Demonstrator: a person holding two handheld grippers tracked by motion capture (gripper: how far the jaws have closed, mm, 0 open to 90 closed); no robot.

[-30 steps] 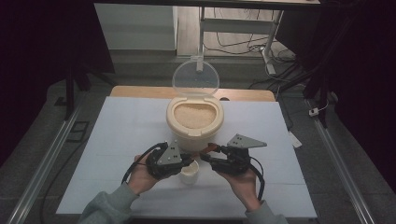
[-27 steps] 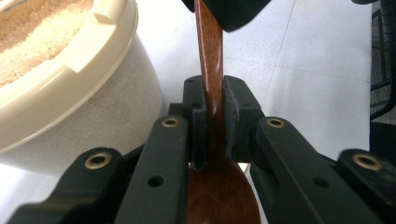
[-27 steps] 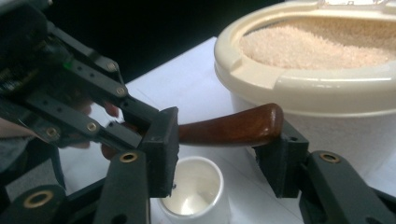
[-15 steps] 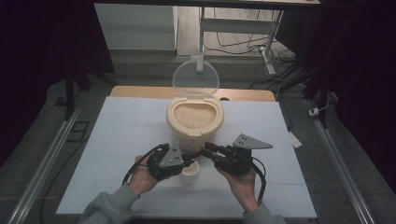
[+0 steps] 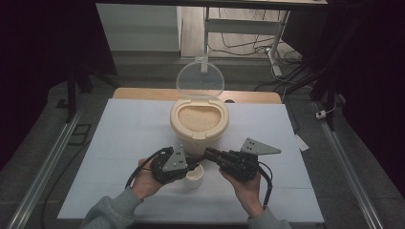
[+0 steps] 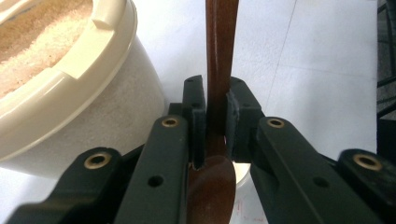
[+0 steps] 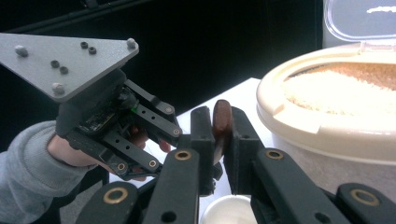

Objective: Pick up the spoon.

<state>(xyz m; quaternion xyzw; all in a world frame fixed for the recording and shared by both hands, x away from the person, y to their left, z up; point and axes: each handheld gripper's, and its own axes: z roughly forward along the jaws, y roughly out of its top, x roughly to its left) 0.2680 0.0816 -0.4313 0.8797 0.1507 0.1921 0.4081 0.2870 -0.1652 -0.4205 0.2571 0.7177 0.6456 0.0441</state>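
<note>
White table point(image 5: 119, 143), dim room. My right gripper point(image 7: 219, 135) has just closed onto the wooden spoon point(image 6: 219, 70). The left gripper point(image 6: 216, 116) grips it too; handover looks underway.

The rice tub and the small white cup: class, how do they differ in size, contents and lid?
The rice tub is far bigger than the small white cup. The tub is cream and filled with pale brown grain; the cup is white, and its contents cannot be made out. The tub has a clear hinged lid standing open, while the cup shows no lid. Both are round, open-topped and stand upright on the white table.
</note>
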